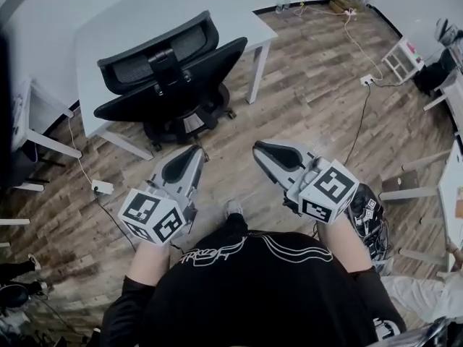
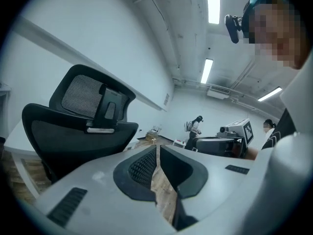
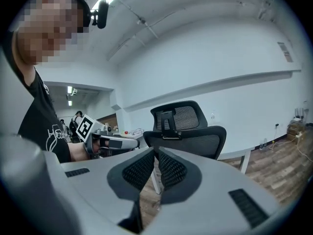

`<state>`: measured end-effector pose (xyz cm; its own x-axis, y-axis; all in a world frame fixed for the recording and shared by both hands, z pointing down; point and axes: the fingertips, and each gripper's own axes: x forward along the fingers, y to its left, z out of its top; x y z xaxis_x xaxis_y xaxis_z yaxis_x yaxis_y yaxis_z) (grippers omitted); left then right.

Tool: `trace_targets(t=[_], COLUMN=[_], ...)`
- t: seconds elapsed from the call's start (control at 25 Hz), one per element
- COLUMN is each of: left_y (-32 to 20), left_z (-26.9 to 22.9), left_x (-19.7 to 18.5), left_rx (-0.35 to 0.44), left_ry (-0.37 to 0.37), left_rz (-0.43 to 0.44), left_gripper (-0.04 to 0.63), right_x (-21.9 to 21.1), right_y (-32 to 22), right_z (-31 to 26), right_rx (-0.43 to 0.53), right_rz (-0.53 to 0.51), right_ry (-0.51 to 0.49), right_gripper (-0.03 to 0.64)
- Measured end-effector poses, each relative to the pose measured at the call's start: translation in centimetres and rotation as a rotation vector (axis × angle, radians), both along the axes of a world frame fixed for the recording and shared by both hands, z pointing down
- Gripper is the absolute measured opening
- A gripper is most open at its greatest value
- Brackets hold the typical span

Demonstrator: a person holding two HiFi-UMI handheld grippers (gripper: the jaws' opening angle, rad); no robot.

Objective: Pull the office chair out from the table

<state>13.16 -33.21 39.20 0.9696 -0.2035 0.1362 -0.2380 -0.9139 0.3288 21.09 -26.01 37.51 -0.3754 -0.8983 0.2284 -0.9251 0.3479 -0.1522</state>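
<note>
Both hold nothing, jaws together: the left hand-held gripper (image 1: 194,152) lies nearer than the right hand-held gripper (image 1: 262,149) to the black mesh-backed office chair (image 1: 170,78), ahead-left, pushed in at the white worktop (image 1: 108,20)

No legible text; unreadable white script (image 1: 217,252) on black shirt (image 1: 275,302)

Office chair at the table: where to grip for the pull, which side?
Take the office chair by the top rim of its backrest, coming from the open-floor side: the rear faces that way and the front is against the table. The left gripper and right gripper are shut and short of it; they'd likely need opening first.
</note>
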Motion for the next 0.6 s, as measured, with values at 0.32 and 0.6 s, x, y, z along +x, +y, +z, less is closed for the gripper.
trace_targets(t=[0.32, 0.6], left_y=[-9.2, -12.9], left_z=[1.0, 1.5], left_x=[-0.9, -3.2], left_rx=[0.079, 0.176], left_ry=[-0.078, -0.162], left_rz=[-0.146, -0.237], left_gripper=[0.014, 0.100], right_x=[2.9, 5.0], right_y=[-8.1, -11.1], right_z=[0.7, 1.1], right_rx=[-0.010, 0.003], right_rz=[-0.056, -0.045], right_ry=[0.075, 0.190], right_gripper=[0.038, 0.044])
